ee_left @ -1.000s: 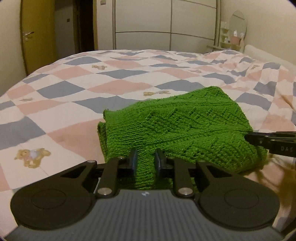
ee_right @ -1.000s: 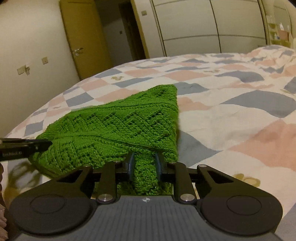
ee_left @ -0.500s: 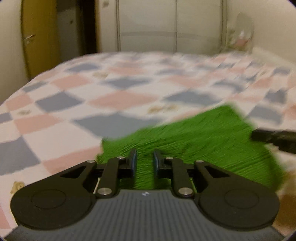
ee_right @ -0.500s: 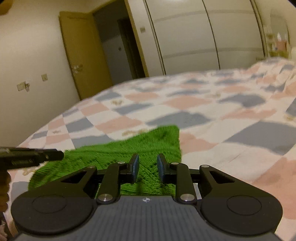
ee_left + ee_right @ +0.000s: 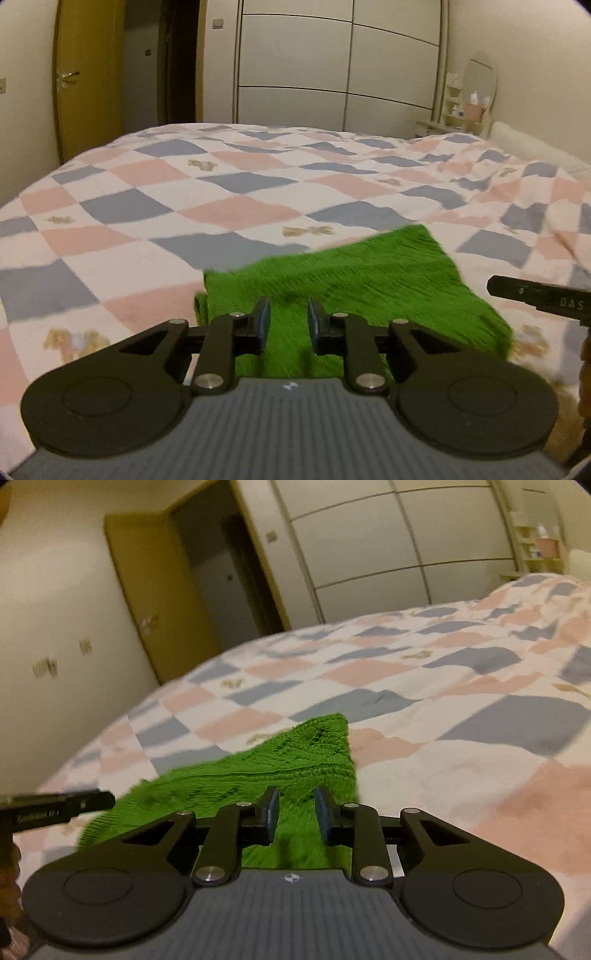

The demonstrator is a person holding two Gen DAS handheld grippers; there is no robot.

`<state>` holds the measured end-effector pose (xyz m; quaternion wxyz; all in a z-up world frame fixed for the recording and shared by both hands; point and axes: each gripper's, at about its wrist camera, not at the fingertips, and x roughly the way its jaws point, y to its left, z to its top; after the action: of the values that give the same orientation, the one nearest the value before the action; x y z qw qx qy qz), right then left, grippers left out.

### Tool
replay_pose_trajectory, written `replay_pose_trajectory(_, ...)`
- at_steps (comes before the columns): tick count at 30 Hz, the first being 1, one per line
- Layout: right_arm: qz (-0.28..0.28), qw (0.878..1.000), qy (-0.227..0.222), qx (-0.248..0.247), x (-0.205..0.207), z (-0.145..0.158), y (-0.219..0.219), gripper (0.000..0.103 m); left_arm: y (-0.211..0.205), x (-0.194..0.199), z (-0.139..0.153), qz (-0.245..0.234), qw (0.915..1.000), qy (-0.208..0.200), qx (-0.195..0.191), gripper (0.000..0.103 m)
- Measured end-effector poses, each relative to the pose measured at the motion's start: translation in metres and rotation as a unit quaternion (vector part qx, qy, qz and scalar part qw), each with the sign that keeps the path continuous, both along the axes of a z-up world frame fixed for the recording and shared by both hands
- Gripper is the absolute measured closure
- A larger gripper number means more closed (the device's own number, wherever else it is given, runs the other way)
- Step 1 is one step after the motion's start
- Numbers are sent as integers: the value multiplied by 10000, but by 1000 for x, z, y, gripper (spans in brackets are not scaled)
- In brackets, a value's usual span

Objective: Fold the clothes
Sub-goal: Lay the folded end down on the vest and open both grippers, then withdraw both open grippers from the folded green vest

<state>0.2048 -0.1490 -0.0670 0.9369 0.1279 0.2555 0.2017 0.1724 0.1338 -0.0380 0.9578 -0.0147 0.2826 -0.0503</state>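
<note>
Fingers of the left gripper are parted, nothing pinched; right gripper likewise is held apart and empty. Green knit is laid folded on the checked quilt; folding is judged nearly done. No obstruction is noted nearby.

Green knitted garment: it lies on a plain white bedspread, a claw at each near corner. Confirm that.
Not quite. The green knitted garment lies on a bedspread checked in pink, blue and white, not plain white; the left wrist view shows it. The left claw and right claw are at its near edge.
</note>
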Motion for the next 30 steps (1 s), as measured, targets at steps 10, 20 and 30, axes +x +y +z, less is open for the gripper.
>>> replay_pose_trajectory(10, -109, 9977, 595, -321, -9, -16, 9, 74, -6, -2, -10, 475, 9969, 619, 114, 83)
replay_pose_trajectory(20, -264, 9945, 1009, 66, -68, -5, 0, 60, -29, -70, 3, 681, 9933, 912, 203, 75)
replay_pose_trajectory(30, -291, 9963, 788, 188, -120, 28, -13, 44, -35, -128, 31, 750, 9942, 731, 260, 67)
